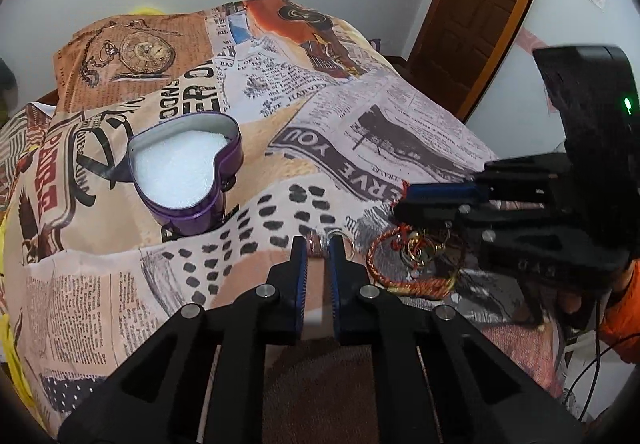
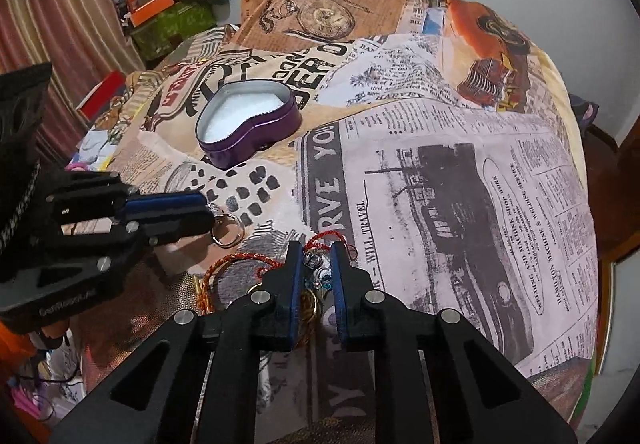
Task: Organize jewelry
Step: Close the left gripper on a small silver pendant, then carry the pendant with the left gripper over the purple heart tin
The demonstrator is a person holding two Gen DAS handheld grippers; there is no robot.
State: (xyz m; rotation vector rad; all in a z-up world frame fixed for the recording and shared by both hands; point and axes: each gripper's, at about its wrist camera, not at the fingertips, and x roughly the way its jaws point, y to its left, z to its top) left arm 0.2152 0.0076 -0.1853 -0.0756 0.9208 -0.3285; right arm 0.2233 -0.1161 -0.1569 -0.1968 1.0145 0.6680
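A purple heart-shaped tin (image 1: 188, 172) with white padding lies open on the newspaper-print cloth; it also shows in the right wrist view (image 2: 248, 124). A pile of jewelry (image 1: 412, 260), with a red-gold cord bangle, gold rings and small beads, lies near me on the cloth. My left gripper (image 1: 319, 244) is open, its tips at a silver ring (image 2: 229, 230). My right gripper (image 2: 316, 252) is open and straddles the beaded pieces (image 2: 316, 268) of the pile. In the left wrist view the right gripper (image 1: 404, 200) hangs over the pile.
The cloth covers a rounded mound that falls away at the edges. Boxes and clutter (image 2: 168, 20) sit at the far left by a curtain. A wooden door (image 1: 480, 12) stands at the right. A cable (image 1: 592, 376) hangs at the lower right.
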